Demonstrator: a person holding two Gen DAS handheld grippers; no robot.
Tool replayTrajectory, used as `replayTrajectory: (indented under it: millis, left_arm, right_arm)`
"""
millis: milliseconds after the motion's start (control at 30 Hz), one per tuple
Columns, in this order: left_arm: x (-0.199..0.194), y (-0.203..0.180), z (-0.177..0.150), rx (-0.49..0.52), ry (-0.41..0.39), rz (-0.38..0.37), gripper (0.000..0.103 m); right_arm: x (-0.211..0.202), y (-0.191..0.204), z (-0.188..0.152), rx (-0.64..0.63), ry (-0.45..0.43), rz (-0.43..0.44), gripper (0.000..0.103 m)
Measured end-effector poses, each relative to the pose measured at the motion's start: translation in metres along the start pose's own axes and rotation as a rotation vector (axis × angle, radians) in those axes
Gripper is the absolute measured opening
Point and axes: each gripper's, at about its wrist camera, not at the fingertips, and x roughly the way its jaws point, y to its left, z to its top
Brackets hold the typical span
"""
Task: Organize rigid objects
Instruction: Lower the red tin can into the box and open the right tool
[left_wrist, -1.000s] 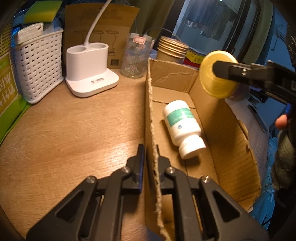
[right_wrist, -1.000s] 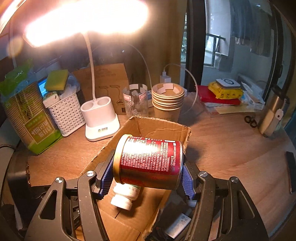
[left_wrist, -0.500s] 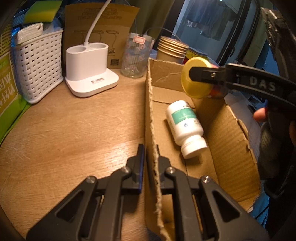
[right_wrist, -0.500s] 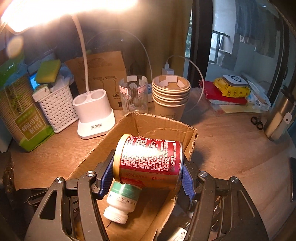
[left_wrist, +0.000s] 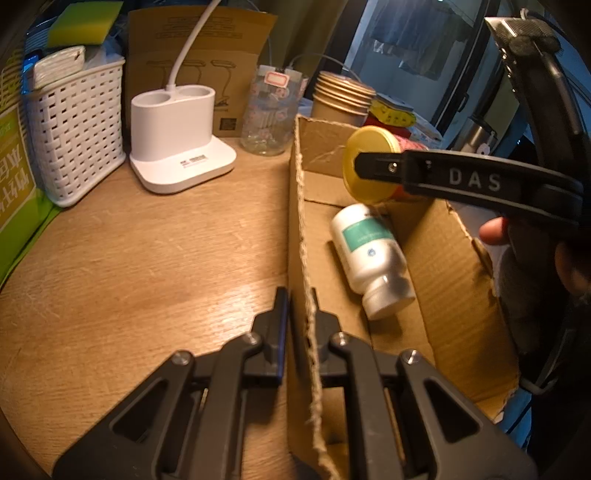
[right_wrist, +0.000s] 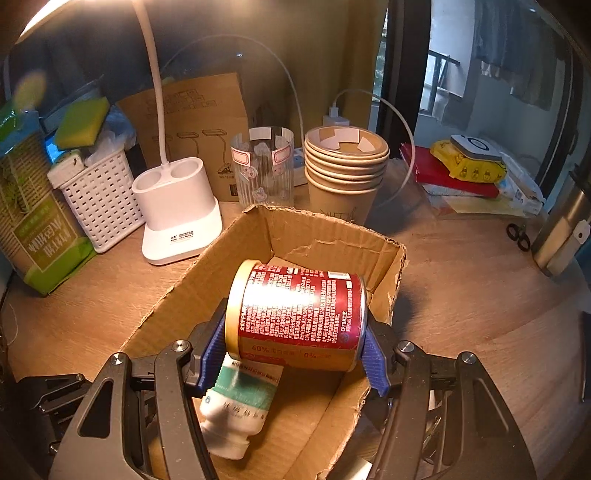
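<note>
With the left gripper (left_wrist: 297, 314) pinching the cardboard box (right_wrist: 177, 295) wall steady, the right gripper (right_wrist: 295, 345) — clamped on the red can (right_wrist: 299, 314), hovering over the white bottle (left_wrist: 369, 254) — should lower into the free floor beside the 1 bottle before releasing.

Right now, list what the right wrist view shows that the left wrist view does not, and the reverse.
Only the right wrist view shows the scissors and the red can's printed side, clamped end to end in the right tongs.

Only the left wrist view shows the left tongs shut on the cardboard box's wall, and the can's yellow lid.

Both show the white bottle lying in the box, the lamp base and the paper cups.
</note>
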Motion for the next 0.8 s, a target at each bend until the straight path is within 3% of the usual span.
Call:
replayTrajectory:
  millis: [200, 800]
  left_arm:
    - [0.0, 0.0, 0.0, 0.0, 0.0, 0.002, 0.008]
    - [-0.001, 0.0, 0.001, 0.001, -0.001, 0.002, 0.008]
  right_arm:
    - [-0.004, 0.002, -0.001, -0.02, -0.018, 0.002, 0.077]
    - [-0.031, -0.004, -0.007, 0.005, -0.05, -0.022, 0.078]
